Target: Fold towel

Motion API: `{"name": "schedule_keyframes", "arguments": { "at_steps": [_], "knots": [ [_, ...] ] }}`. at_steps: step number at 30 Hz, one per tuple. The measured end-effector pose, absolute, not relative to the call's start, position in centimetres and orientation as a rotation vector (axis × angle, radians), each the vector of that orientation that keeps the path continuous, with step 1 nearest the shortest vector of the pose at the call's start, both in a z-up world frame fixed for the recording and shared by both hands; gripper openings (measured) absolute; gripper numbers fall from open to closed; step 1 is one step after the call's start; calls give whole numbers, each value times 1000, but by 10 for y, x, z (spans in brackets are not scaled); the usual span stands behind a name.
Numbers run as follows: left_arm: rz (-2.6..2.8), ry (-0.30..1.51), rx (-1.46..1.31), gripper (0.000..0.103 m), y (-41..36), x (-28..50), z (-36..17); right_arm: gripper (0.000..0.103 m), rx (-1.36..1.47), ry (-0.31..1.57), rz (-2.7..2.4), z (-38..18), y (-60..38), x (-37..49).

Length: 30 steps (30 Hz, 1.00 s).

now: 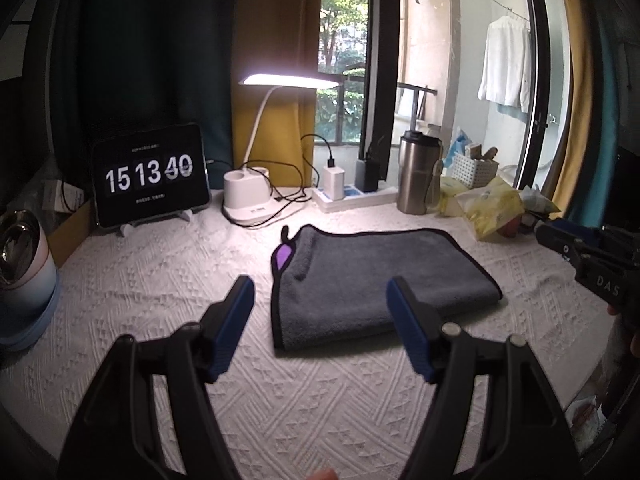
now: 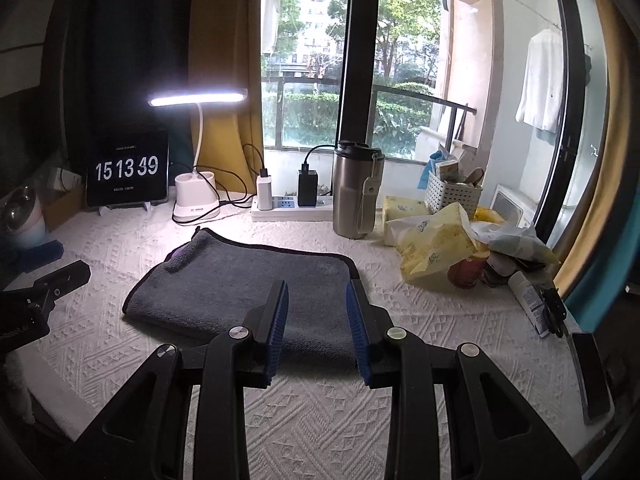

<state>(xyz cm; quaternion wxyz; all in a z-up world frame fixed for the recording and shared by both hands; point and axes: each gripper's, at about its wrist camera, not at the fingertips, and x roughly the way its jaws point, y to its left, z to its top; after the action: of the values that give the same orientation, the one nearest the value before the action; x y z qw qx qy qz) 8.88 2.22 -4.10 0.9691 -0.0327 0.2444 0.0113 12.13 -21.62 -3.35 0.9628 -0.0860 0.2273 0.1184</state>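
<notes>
A grey towel [image 1: 372, 280] with black edging lies folded flat on the white textured cloth, a purple patch showing at its far left corner. It also shows in the right wrist view [image 2: 240, 284]. My left gripper [image 1: 320, 292] is open and empty, held above the towel's near left edge. My right gripper [image 2: 317, 298] is open and empty, above the towel's near right part. The right gripper also shows at the right edge of the left wrist view [image 1: 580, 252]. The left gripper shows at the left of the right wrist view [image 2: 48, 284].
Along the back stand a clock tablet [image 1: 150, 174], a lit desk lamp [image 1: 256, 196], a power strip [image 2: 292, 206] with chargers and a steel tumbler [image 2: 356, 188]. Yellow packets [image 2: 432, 240], a can and a basket clutter the right. A phone [image 2: 592, 372] lies at the near right edge.
</notes>
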Motion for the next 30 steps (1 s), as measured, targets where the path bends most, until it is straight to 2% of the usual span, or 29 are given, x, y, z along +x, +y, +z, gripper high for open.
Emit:
{"name": "schedule_keyframes", "arguments": {
  "at_steps": [2,3,6,16,21,30],
  "knots": [
    [23,477,-67,74,22,83,-38,32,-175,447,243,-31,-217,115],
    [21,467,-71,78,22,80,-36,32,-176,440,243,-29,-217,112],
    [17,433,-82,82,21,71,-30,32,-175,420,242,-23,-219,102],
    [51,306,-72,85,18,43,-9,38,-178,312,251,-1,-224,64],
    [79,246,-39,85,15,31,1,48,-182,257,257,6,-223,48],
    [98,126,0,87,10,2,15,50,-178,144,251,13,-225,23]
  ]
}}
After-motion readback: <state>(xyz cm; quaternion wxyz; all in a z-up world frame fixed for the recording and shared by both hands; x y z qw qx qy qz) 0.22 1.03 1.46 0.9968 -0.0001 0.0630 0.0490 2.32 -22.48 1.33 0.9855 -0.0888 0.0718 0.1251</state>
